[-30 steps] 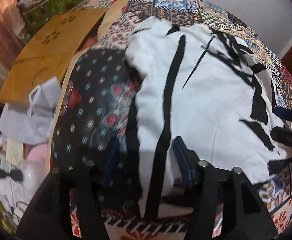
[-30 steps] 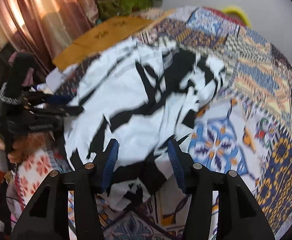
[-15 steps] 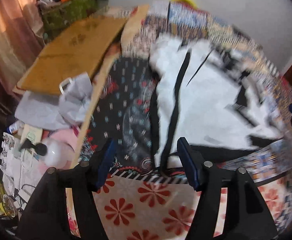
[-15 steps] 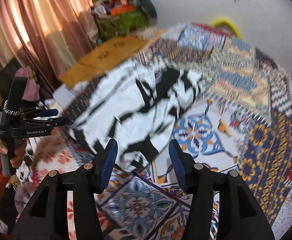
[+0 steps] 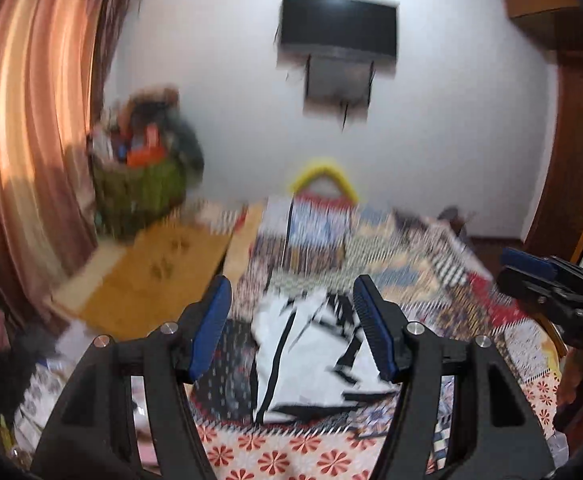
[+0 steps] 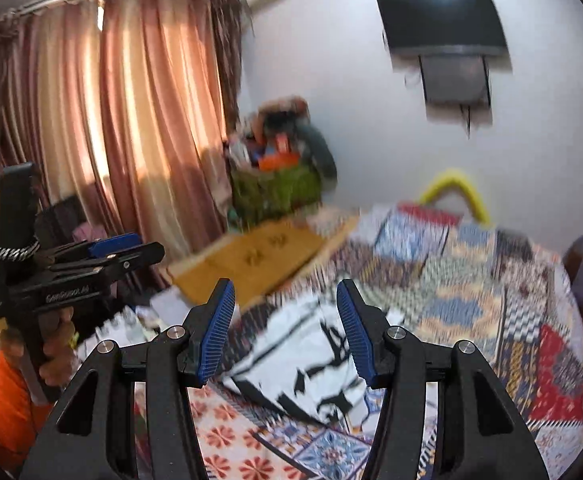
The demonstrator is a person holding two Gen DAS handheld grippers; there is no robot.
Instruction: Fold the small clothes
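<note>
Now I see both my left gripper (image 5: pixel 291 328) and right gripper (image 6: pixel 286 330) with fingers apart, holding nothing, above the white-and-black garment (image 6: pixel 311 364) at lower centre on the patchwork bedspread (image 6: pixel 491 300).

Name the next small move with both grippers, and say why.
Probably lower both back toward the white garment. The left gripper and right gripper are open, empty and raised above the bed, where it lies loosely folded.
</note>
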